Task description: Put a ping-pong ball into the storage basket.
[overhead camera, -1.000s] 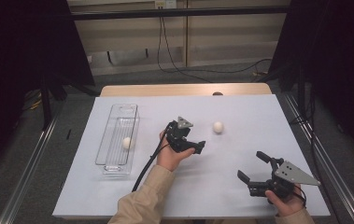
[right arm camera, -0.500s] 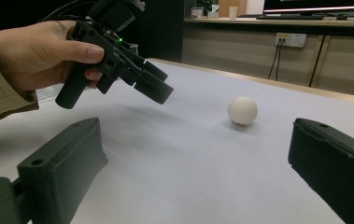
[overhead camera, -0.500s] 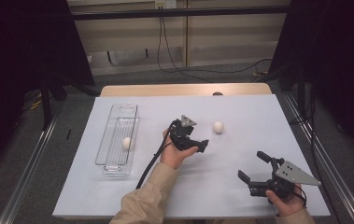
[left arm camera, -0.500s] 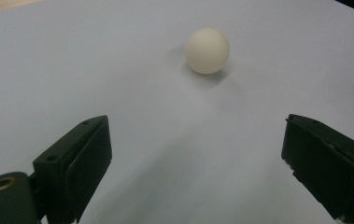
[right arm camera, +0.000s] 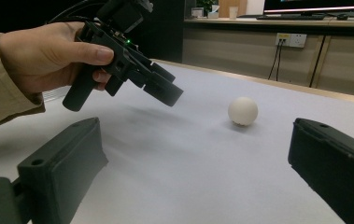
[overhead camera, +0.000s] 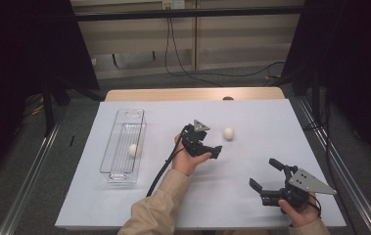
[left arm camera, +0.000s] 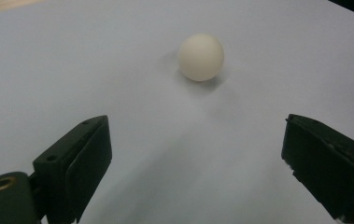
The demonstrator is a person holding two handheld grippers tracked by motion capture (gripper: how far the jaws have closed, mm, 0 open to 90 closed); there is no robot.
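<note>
A white ball [overhead camera: 228,133] lies loose on the white table cover, just right of centre. My left gripper [overhead camera: 213,147] hovers a little to its left, jaws open and pointed at it, with nothing between them. In the left gripper view the ball [left arm camera: 201,57] sits ahead of the open left gripper [left arm camera: 193,154], apart from both jaws. A second white ball [overhead camera: 133,150] rests inside the clear tray [overhead camera: 116,173] at the left. My right gripper [overhead camera: 264,173] is open near the front right; the right gripper view shows the right gripper [right arm camera: 198,163] empty, with the ball [right arm camera: 243,111] and the left gripper [right arm camera: 163,91] beyond.
The white table cover [overhead camera: 271,117] runs to a wooden table edge [overhead camera: 173,94] at the back. A black cable [overhead camera: 161,171] trails from the left gripper toward the front. Dark frames and a rail stand beside the table on both sides.
My left gripper has drifted a little to the right, closer to the loose ball. The right gripper and both balls have stayed where they were.
</note>
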